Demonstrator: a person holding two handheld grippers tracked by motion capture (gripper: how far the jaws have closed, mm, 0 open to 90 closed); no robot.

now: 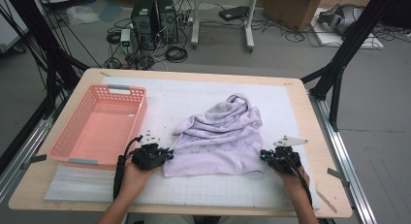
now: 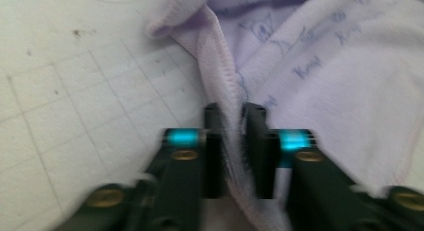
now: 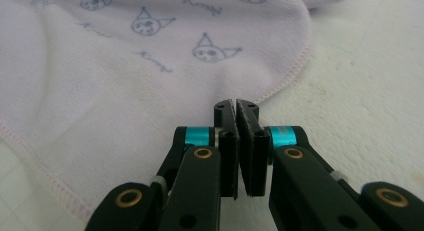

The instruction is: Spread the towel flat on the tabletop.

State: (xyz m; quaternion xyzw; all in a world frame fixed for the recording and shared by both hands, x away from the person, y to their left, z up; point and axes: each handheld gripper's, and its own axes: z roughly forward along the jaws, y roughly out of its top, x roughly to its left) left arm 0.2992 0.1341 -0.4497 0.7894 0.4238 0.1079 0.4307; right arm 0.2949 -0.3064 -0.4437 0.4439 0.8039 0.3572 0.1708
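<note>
Lilac towel (image 1: 220,136) lying crumpled mid-surface, basket (image 1: 82,147) waiting at 9 o'clock. We are clamping left tongs (image 2: 232,116) on hem, right tongs (image 3: 236,111) pressed together at towel's 3 o'clock edge, likely pinching it, readying spread.

The lilac towel (image 1: 220,136) — printed with small cat faces — lay crumpled mid-desk, its near edge spread flat.

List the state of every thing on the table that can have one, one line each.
towel: crumpled, partly spread on the mat, outside the basket.
basket: upright, nothing in it.
left gripper: shut on the towel's stitched edge.
right gripper: jaws shut at the towel's hem; whether cloth is pinched between them can't be told.
</note>
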